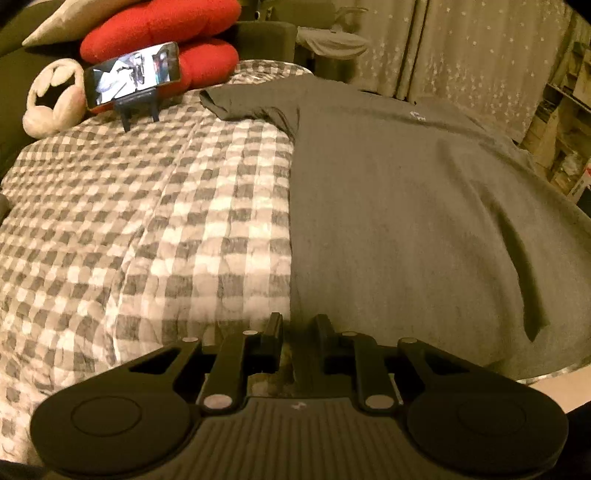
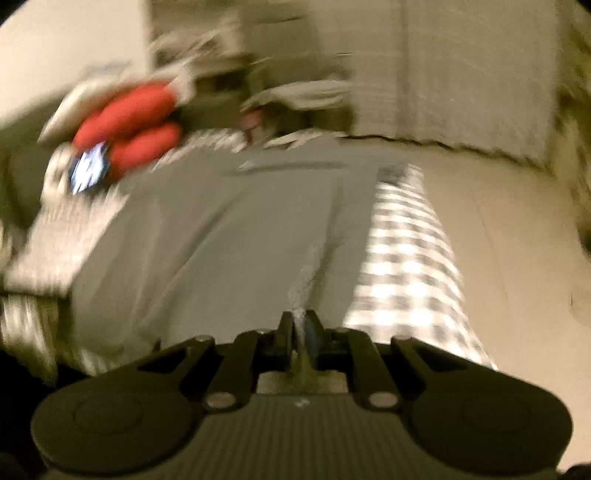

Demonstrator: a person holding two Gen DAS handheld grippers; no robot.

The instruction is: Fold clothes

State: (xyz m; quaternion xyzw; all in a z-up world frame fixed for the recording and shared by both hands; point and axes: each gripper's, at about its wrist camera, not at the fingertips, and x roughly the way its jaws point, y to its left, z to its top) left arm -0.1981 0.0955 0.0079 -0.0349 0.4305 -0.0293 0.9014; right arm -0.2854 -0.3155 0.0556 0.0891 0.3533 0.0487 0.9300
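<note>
A dark grey T-shirt [image 1: 406, 206] lies spread flat on a checked bed cover [image 1: 147, 221], collar end far, one sleeve out to the left. My left gripper [image 1: 298, 326] hovers at the shirt's near left edge. Its fingers stand a little apart, the shirt's edge runs between them, and the pads do not visibly press. The right wrist view is blurred. There my right gripper [image 2: 299, 325] is shut on a raised ridge of the T-shirt [image 2: 207, 236] near its right edge, beside a strip of checked bed cover [image 2: 402, 258].
At the bed's far left stand a phone on a stand [image 1: 135, 75], white headphones [image 1: 53, 99] and red cushions [image 1: 162, 26]. A starred curtain [image 1: 461, 48] hangs behind and shelves [image 1: 569, 122] stand at the right. Pale floor [image 2: 498, 221] lies right of the bed.
</note>
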